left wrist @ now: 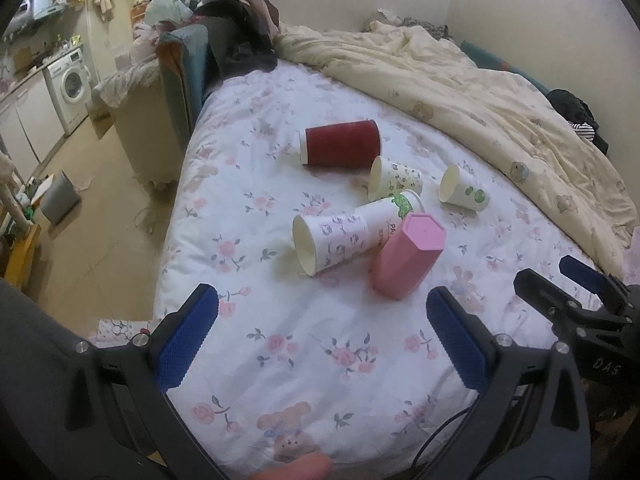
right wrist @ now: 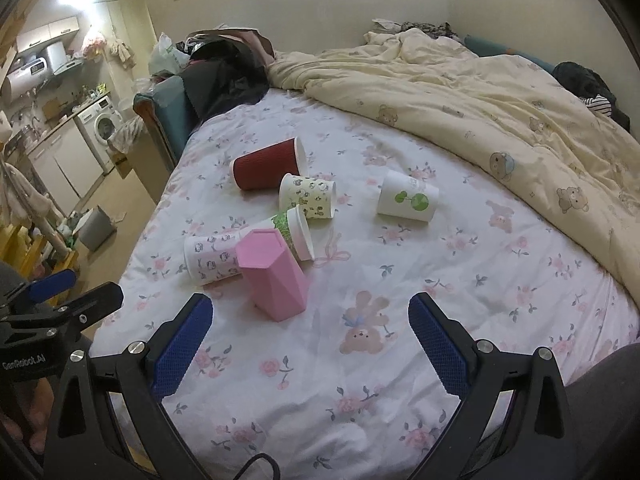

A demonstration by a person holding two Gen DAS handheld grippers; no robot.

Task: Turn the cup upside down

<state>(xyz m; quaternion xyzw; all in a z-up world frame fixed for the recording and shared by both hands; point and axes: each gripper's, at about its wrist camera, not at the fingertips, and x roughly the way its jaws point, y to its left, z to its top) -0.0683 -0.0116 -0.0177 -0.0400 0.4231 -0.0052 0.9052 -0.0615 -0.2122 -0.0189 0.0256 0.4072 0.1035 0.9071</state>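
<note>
A pink faceted cup stands upside down, base up, on the floral bed sheet; it also shows in the right wrist view. Several paper cups lie on their sides behind it: a dark red one, a white patterned one against the pink cup, a small animal-print one and a small one with green dots. My left gripper is open and empty, short of the pink cup. My right gripper is open and empty, just right of the pink cup.
A cream duvet is bunched along the far right of the bed. Dark clothes and bags pile at the bed's far end. The bed's left edge drops to the floor with a grey bin and a washing machine.
</note>
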